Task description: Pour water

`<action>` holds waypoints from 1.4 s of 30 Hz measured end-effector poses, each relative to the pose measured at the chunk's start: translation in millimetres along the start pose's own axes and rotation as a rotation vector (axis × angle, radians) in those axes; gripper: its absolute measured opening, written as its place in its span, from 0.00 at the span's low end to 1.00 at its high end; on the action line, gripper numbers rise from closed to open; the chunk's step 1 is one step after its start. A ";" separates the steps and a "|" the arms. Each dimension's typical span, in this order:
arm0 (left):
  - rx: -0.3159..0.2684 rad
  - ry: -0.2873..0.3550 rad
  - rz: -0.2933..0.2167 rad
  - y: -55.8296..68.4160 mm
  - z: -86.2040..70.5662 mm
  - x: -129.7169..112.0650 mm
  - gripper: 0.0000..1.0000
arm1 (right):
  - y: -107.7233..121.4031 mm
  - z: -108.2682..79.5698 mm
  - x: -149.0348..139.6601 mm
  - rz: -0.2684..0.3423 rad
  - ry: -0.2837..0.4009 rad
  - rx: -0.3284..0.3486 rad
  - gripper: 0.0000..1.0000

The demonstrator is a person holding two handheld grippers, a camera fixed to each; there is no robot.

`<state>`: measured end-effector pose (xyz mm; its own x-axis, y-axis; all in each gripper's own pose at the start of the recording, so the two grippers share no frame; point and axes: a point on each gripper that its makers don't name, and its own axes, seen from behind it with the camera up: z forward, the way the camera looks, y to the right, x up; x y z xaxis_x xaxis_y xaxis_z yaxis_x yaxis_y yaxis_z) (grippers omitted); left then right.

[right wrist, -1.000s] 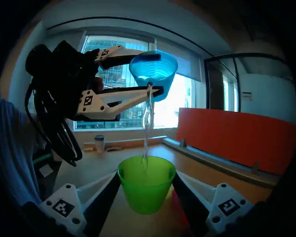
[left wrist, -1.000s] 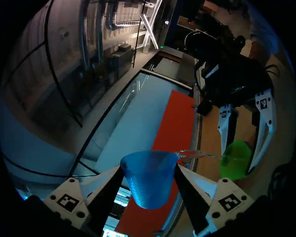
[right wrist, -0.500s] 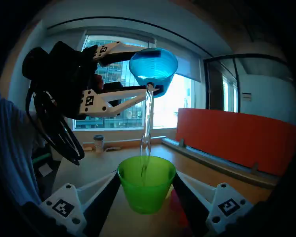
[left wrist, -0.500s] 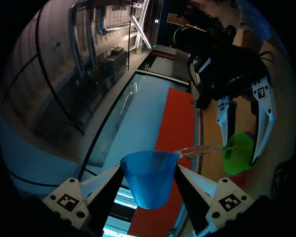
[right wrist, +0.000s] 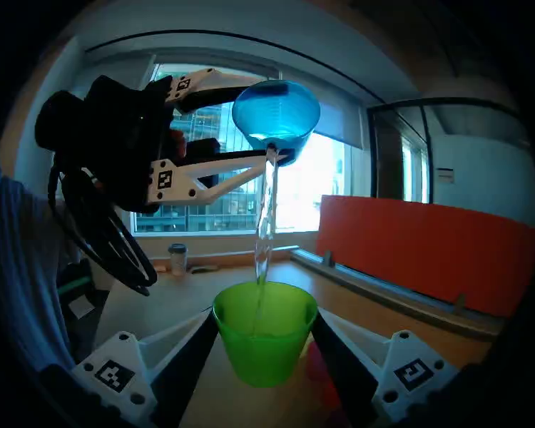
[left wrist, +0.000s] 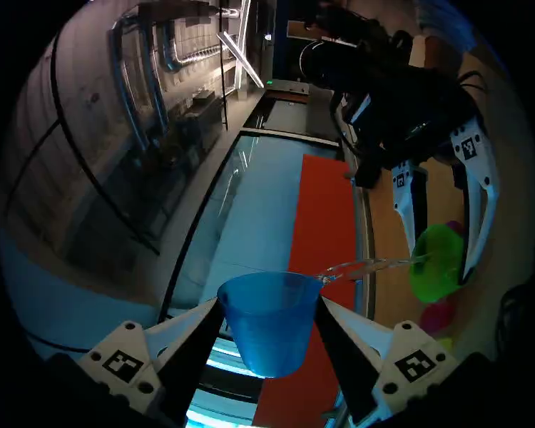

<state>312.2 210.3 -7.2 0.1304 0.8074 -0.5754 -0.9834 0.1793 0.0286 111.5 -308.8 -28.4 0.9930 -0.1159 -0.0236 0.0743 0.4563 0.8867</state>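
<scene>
A wooden desk (right wrist: 160, 303) runs beneath a bright window (right wrist: 210, 185), with an orange partition (right wrist: 424, 246) standing along its far edge. These show in the right gripper view.

The green cup (right wrist: 265, 342) is upright over the desk and serves as the landmark. The right gripper (right wrist: 265, 314) is clenched on it, one finger pressed to each side of its wall just below the rim. A thin, twisting stream of water (right wrist: 264, 221) falls into its open mouth and lands toward the back of the inside.

Straight above the green cup, well clear of its rim, is the blue cup (right wrist: 276, 118). It is tipped steeply, and the water leaves it at its lowest lip. The left gripper (left wrist: 267, 303) is closed on the blue cup, its two white fingers squeezing opposite sides. In the left gripper view the stream arcs from the blue cup's rim across to the green cup, which sits between the other gripper's white fingers.

To the left of the green cup and higher, behind the blue cup, is the dark body of the left gripper, with black cables (right wrist: 103, 235) looping down from it. Farther left is a blue sleeve (right wrist: 18, 285). Beyond the green cup, on the ledge under the window, stands a small jar (right wrist: 177, 257). Just below the green cup, something pink (left wrist: 436, 314) lies on the desk. It is too blurred to make out.
</scene>
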 end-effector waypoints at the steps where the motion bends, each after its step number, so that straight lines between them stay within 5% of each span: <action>1: 0.002 0.001 0.006 -0.1 0.2 0.2 0.86 | 0.2 0.0 0.2 0.000 0.000 -0.001 0.90; 42: 0.008 0.028 0.287 -3.7 4.7 21.3 0.86 | 4.5 -1.2 0.6 0.006 0.015 -0.009 0.90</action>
<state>319.2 229.5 -15.7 -0.1572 0.8101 -0.5648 -0.9784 -0.0501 0.2005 112.5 -305.7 -24.9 0.9947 -0.1000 -0.0252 0.0691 0.4652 0.8825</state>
